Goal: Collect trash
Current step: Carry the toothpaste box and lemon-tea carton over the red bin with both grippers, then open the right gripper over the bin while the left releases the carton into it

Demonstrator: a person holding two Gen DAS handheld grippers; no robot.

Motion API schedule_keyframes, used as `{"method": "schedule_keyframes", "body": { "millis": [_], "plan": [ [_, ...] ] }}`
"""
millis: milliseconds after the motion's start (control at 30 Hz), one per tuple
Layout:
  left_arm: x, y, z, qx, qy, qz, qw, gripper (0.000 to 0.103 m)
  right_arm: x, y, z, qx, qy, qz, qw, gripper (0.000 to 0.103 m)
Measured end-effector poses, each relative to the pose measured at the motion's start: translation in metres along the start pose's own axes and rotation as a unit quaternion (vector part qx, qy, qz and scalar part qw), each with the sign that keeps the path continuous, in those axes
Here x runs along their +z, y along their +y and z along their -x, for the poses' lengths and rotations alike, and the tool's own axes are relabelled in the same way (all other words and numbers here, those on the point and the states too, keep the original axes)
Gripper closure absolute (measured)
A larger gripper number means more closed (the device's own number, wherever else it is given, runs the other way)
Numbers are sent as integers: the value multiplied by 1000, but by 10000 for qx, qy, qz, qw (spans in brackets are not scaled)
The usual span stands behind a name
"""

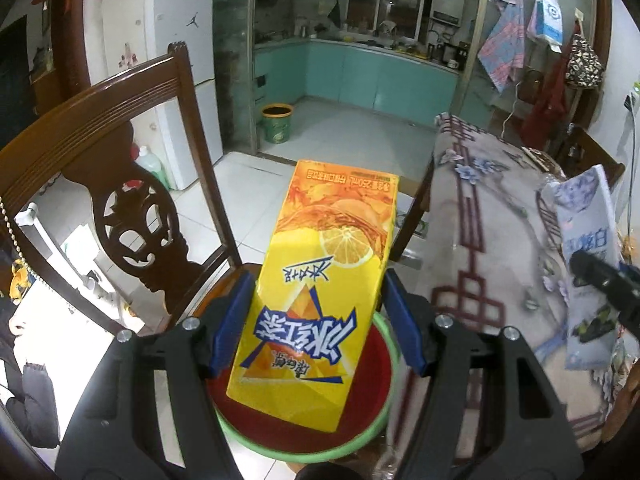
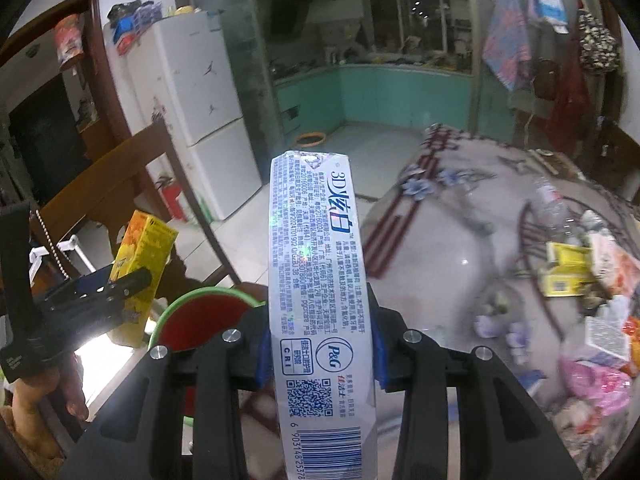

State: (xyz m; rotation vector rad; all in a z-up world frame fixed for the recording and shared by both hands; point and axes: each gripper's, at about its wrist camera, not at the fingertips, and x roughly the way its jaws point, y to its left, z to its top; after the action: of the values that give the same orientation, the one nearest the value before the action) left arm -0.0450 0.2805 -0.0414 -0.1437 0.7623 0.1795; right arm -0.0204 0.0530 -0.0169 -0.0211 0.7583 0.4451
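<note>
Left wrist view: left gripper [image 1: 316,320] clamps yellow iced tea carton [image 1: 316,304], held over red bin with green rim [image 1: 384,400], beside wooden chair [image 1: 120,184].

Right wrist view: right gripper [image 2: 320,344] clamps white toothpaste box [image 2: 318,300]; bin at lower left; more trash [image 2: 588,288] on tablecloth [image 2: 460,240].

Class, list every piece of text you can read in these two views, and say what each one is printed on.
"冰红茶" and "250mL": yellow drink carton, upside down, clamped in the left gripper.
"3D炫白", "P&G", "CRI": white toothpaste box clamped in the right gripper.
Fine print on both, and the barcode digits: too small to read.
</note>
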Motion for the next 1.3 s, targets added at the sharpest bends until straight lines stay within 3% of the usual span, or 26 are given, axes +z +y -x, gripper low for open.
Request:
{"method": "schedule_keyframes", "body": {
  "millis": [267, 733, 1233, 1267, 1300],
  "plan": [
    [-3, 23, -17, 154, 266, 176, 9994, 40, -8, 26, -34, 250, 233, 68, 9994, 66],
    [-6, 40, -25, 109, 531, 486, 9973, 40, -27, 67, -77, 704, 710, 270, 9946, 66],
    [-6, 43, -26, 209, 527, 571, 9968, 40, -26, 88, -82, 1005, 666, 503, 9914, 62],
    [-6, 42, -26, 231, 521, 576, 9967, 39, -26, 90, -82, 1033, 671, 525, 9910, 58],
    [-6, 42, -26, 306, 491, 571, 9967, 35, -26, 92, -82, 1066, 691, 549, 9904, 43]
  ]
}}
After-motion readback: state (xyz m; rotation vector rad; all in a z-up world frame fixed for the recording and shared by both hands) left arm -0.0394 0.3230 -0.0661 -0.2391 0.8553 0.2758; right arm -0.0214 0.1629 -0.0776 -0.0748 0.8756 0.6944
